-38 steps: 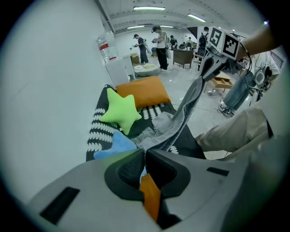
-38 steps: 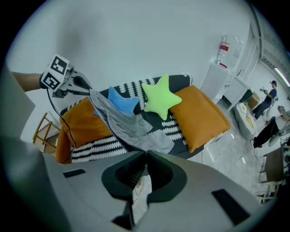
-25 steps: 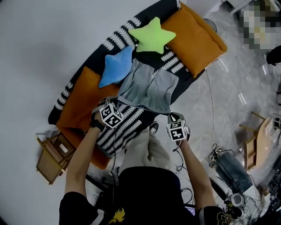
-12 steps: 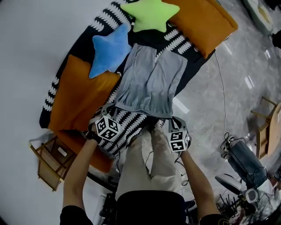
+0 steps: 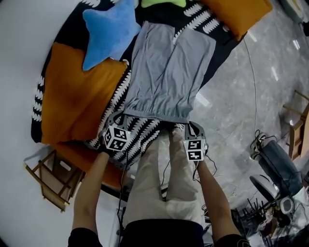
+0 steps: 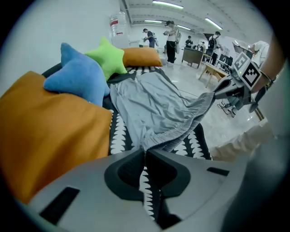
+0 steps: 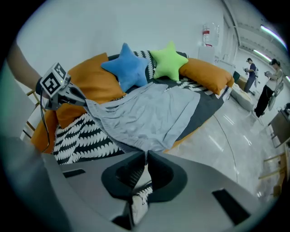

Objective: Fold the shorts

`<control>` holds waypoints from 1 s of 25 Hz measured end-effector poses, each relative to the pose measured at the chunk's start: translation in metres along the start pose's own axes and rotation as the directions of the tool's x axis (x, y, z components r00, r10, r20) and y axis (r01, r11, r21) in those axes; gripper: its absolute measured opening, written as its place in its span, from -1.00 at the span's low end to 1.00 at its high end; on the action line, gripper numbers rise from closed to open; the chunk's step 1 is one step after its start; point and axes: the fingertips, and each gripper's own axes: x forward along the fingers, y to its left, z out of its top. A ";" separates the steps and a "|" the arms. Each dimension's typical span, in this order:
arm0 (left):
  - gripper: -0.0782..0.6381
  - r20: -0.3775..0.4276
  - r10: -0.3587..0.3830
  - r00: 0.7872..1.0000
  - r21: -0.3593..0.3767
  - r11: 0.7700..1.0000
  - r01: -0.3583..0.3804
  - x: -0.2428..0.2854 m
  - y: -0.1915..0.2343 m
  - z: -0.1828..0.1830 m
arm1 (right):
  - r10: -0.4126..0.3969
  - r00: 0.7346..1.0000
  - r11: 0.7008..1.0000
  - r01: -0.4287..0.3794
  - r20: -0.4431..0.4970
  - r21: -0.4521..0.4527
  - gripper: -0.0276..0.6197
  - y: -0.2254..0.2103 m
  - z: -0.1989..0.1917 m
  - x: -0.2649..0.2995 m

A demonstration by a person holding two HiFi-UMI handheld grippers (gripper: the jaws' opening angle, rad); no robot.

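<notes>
Grey shorts [image 5: 166, 72] lie spread on a black-and-white patterned cover [image 5: 140, 137], legs pointing away, the elastic waistband along the near edge. My left gripper [image 5: 123, 116] is shut on the waistband's left corner, seen pinched between the jaws in the left gripper view [image 6: 145, 152]. My right gripper [image 5: 188, 123] is shut on the waistband's right corner [image 7: 146, 153], out over the cover's edge. The waistband [image 6: 181, 131] hangs stretched between the two. Each gripper shows in the other's view: the right gripper [image 6: 220, 92], the left gripper [image 7: 80, 99].
A large orange cushion [image 5: 72, 96] lies left of the shorts, a blue star pillow [image 5: 106, 29] behind it, a green star pillow [image 7: 168, 61] and another orange cushion [image 5: 241, 12] further back. A wooden rack [image 5: 48, 181] stands at lower left. Grey floor, cables and equipment [image 5: 275, 164] lie to the right.
Both grippers have come down and towards me with the waistband. The shorts, bunched and lifted before, now lie stretched out flat over the cover.
</notes>
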 end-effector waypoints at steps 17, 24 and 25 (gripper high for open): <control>0.06 0.065 -0.250 0.966 -0.455 0.854 0.252 -0.010 -0.076 -0.039 | 0.141 0.984 0.989 -0.136 -0.113 0.051 -0.15 0.042 -0.030 -0.021; -0.01 0.248 -0.108 0.963 -0.615 0.750 0.243 -0.038 -0.083 0.033 | 0.024 0.998 0.999 -0.026 0.060 0.035 -0.19 -0.067 0.096 -0.065; -0.01 0.251 -0.095 0.963 -0.638 0.733 0.238 -0.034 -0.088 0.034 | 0.014 0.996 0.999 -0.017 0.083 0.028 -0.21 -0.086 0.111 -0.062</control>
